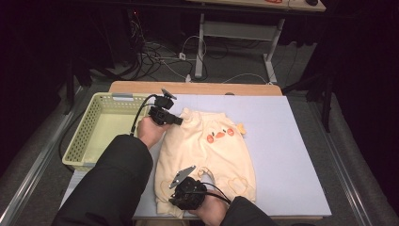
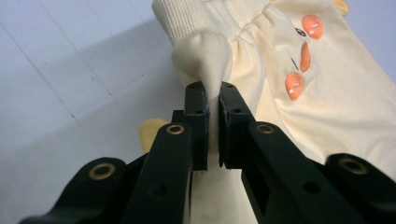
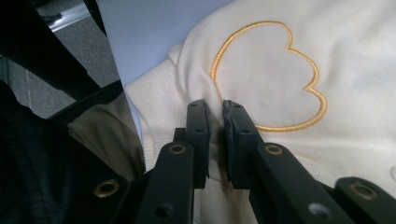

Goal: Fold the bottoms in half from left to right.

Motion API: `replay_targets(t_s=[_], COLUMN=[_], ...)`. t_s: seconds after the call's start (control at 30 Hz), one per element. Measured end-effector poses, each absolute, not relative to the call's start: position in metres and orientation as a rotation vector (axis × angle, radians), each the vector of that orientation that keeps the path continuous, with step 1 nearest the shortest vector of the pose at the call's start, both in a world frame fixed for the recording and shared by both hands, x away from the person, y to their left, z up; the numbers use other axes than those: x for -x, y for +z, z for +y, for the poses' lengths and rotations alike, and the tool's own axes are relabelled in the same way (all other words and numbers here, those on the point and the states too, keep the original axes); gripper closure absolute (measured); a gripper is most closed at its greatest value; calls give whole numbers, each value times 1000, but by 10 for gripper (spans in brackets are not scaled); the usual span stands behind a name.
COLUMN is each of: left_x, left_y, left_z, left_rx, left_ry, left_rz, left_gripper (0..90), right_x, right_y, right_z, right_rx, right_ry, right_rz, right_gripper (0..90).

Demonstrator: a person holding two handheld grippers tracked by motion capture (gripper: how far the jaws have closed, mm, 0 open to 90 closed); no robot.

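While 1 cream baby pants (image 1: 207, 150) lies flat, L tool (image 2: 213, 100) pinching waistband, R tool (image 3: 215, 116) nipping cuff, 1 basket (image 1: 89, 127).

My black tongs (image 2: 213, 93) have brass-ringed pivots, grey three-cornered plates and black cables; I see dark sleeves (image 1: 117, 179).

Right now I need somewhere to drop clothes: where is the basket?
In the high view the basket sits at the table's left edge, just left of the left gripper and the trousers.
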State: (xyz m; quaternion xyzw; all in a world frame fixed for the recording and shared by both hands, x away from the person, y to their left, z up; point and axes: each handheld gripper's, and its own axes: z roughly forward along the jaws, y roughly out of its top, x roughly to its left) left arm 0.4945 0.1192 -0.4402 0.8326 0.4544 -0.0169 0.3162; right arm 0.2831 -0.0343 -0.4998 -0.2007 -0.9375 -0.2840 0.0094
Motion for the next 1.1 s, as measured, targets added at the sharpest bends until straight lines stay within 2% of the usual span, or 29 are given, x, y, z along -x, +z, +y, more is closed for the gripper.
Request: replay_targets(t_s=[0.3,0.57,1.1], left_x=[-497,-503,-510], left_y=[-434,-426,-407], left_z=[126,133,156], left_rx=[-2153,-2126,-2082], left_ry=[-38,-16,20], left_rz=[1185,1189,1217], left_gripper=[821,821,823], right_x=[-282,-287,-296], right_y=[-495,-477,-459], right_z=[-37,-35,-18], right_rx=[591,557,492], right_ry=[-989,-1091,-1182], right_rz=[-2945,-2939,-2924], right_gripper=[854,854,854])
